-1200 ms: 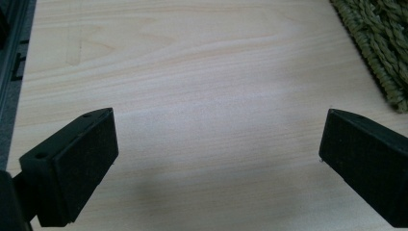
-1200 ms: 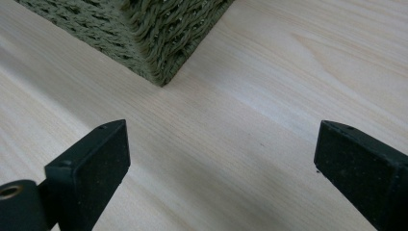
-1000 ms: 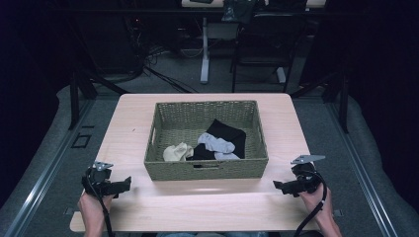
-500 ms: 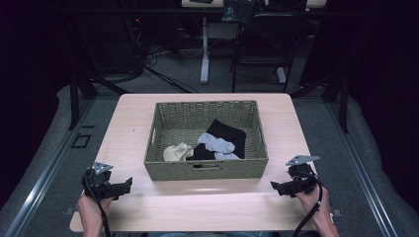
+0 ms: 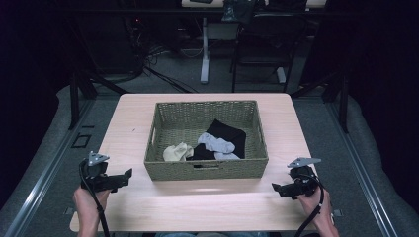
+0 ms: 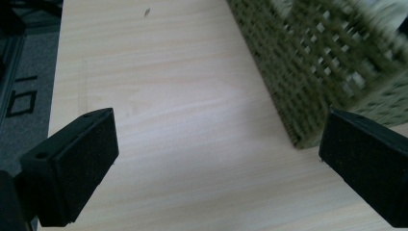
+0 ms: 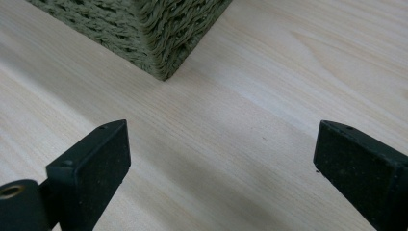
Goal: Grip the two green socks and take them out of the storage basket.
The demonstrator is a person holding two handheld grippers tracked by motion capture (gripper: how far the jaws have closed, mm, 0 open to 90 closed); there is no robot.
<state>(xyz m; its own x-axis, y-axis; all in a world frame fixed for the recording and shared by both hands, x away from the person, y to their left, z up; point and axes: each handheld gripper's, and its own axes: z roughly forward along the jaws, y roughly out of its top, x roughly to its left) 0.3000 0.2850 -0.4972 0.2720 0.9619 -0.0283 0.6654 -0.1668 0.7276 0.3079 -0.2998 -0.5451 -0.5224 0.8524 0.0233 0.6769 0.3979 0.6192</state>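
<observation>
Standing by the table [image 5: 207, 202], I see the person holding a gripper low at each near corner, with the woven basket [image 5: 207, 168] between them and slightly ahead. The left gripper [image 5: 126, 174] has its jaws spread wide on nothing, and in the left gripper view the basket's near corner [image 6: 308, 130] sits ahead and to that camera's right. The right gripper [image 7: 221, 168] is just as wide apart and empty, the basket's other near corner [image 7: 163, 62] ahead of it.

Inside the basket lie the socks: a cream sock [image 5: 178, 152] toward the left, a grey-white sock [image 5: 216, 144] and dark socks [image 5: 230, 133] toward the centre and right. The cream sock looks nearer the left gripper, the grey and dark ones nearer the right, so either hand would have to go forward and inward over the front wall.
</observation>
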